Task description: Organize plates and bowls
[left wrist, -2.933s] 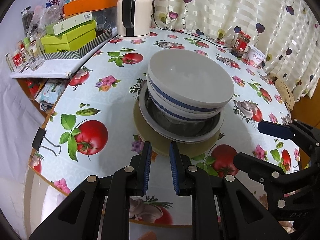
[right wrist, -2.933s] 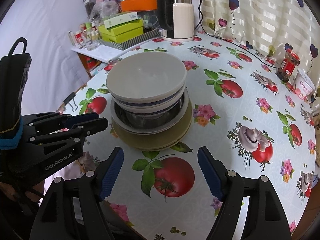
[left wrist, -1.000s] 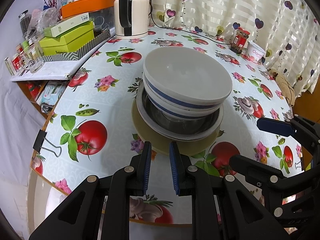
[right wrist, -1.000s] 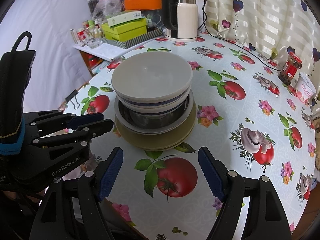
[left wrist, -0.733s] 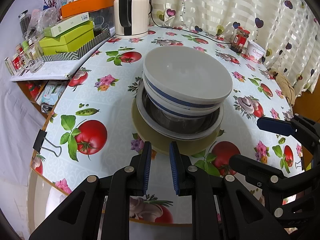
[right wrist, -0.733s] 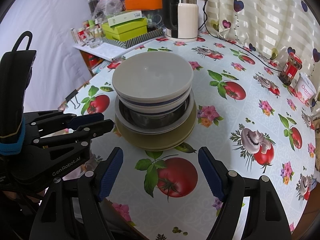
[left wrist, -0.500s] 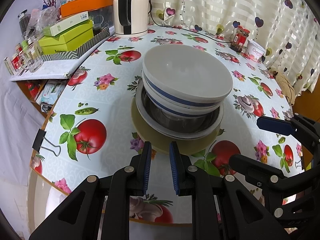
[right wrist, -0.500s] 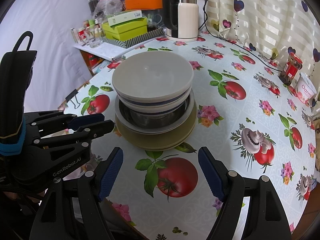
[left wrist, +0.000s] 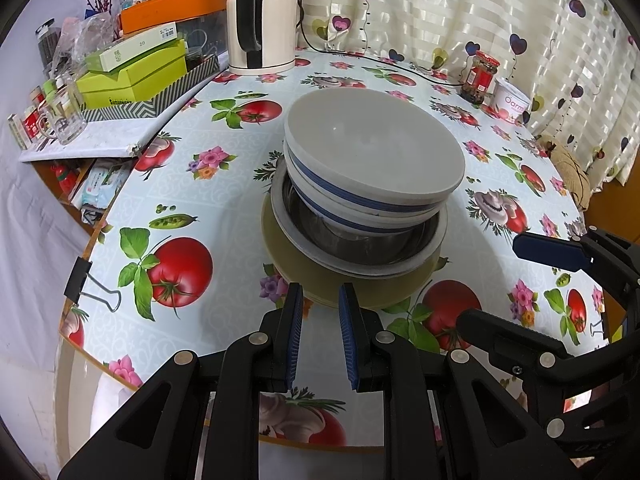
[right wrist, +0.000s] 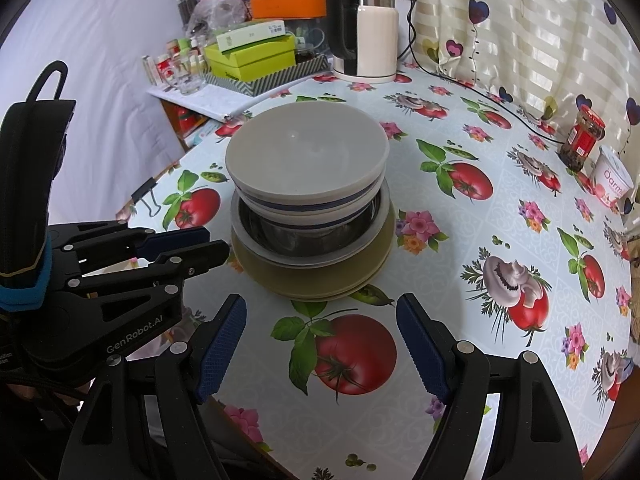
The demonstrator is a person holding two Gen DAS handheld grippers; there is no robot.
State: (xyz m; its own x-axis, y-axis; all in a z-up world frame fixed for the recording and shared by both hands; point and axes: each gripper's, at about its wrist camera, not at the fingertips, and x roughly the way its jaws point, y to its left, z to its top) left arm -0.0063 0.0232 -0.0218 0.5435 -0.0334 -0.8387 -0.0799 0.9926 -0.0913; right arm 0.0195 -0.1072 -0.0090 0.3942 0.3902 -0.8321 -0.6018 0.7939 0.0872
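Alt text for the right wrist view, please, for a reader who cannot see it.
A stack of dishes sits mid-table: two blue-striped white bowls nested in a steel bowl on tan plates, all on a tomato-print tablecloth. The right tool is open just short of the stack, the left tool beside it. A white kettle stands behind.

The round surface [right wrist: 460,240] wears a tomato-print cloth. At centre sits a tan plate [right wrist: 320,286] under stacked bowls; far off, a kettle [right wrist: 366,28], jar [right wrist: 582,138] and perhaps a yogurt tub [right wrist: 614,178].
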